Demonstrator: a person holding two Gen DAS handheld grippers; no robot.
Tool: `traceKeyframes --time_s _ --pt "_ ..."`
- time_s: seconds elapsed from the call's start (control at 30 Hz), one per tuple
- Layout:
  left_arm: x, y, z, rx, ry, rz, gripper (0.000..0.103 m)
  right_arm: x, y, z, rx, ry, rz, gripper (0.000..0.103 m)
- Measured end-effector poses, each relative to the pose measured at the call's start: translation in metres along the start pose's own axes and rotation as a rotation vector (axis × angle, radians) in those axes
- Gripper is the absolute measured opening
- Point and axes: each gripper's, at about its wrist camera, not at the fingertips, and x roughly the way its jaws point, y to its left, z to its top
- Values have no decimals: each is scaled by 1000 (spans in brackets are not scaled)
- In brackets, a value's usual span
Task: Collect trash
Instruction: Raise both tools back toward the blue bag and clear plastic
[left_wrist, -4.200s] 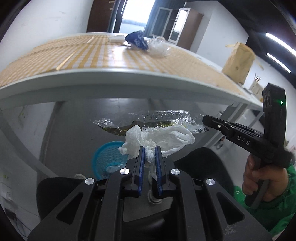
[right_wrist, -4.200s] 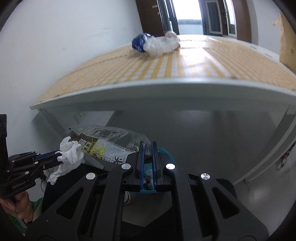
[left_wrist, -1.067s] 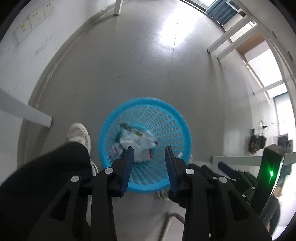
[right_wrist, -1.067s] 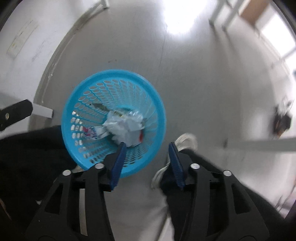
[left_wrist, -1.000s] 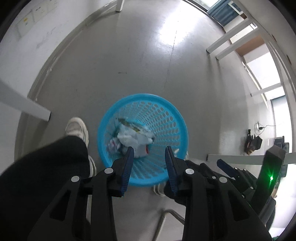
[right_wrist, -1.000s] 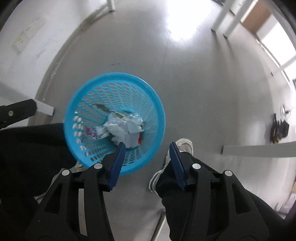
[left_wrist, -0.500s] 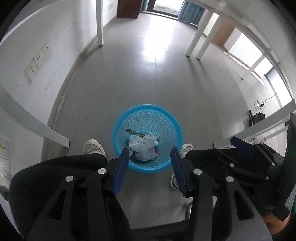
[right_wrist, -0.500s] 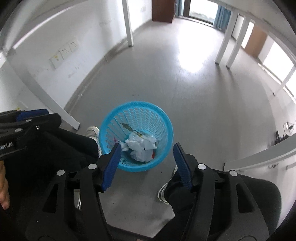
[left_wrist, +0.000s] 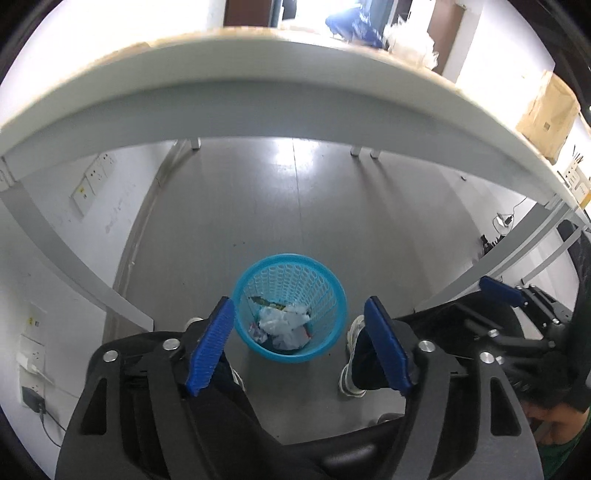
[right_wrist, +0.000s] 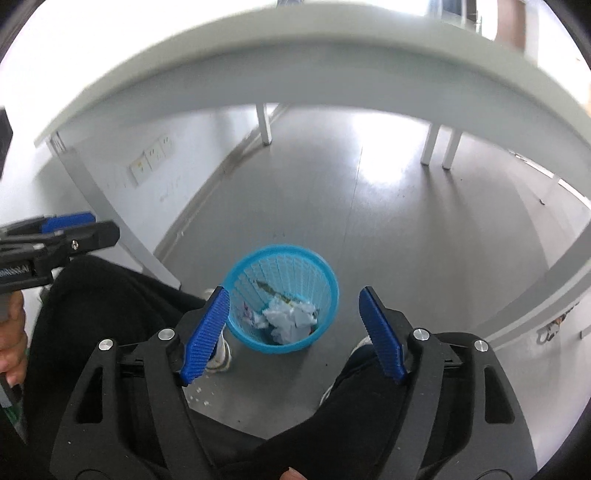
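Note:
A blue mesh trash basket (left_wrist: 325, 295) stands on the grey floor under the table; it also shows in the right wrist view (right_wrist: 236, 284). Crumpled white tissue (left_wrist: 284, 321) and wrappers lie inside it, seen too in the right wrist view (right_wrist: 288, 314). My left gripper (left_wrist: 299, 314) is open and empty, high above the basket. My right gripper (right_wrist: 293, 302) is open and empty, also well above it. On the table top, a blue wrapper (left_wrist: 354, 22) and a clear plastic bag (left_wrist: 410, 44) lie at the far edge.
The white table edge (left_wrist: 258, 77) arches overhead; it also crosses the right wrist view (right_wrist: 332, 66). The person's black-trousered legs (right_wrist: 110, 302) and white shoes (left_wrist: 354, 332) flank the basket. A brown paper bag (left_wrist: 546, 110) stands at right. Table legs (right_wrist: 436, 147) stand behind.
Both grippers dropped the tissue and the clear wrapper into the basket, opened wider, then rose and tilted up, so the table edge has come into view.

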Motion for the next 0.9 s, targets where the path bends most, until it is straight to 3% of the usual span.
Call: traceKeyframes --time_s 0.17,0.3,0.37,0.53,0.9 --pt "-28 -11 4 44 -47 -43 85 -61 3 13 27 -107 19 78" --pt "-74 -12 28 42 -170 -76 97 -104 4 39 23 -209 8 84" --pt "-93 -15 36 52 -224 -73 97 -118 3 49 14 -258 -9 89" --pt "-117 -18 49 60 -297 -67 97 -130 0 73 27 -308 -15 94" --pt "-131 -16 66 39 -333 -100 97 -139 4 109 16 -360 -3 94"
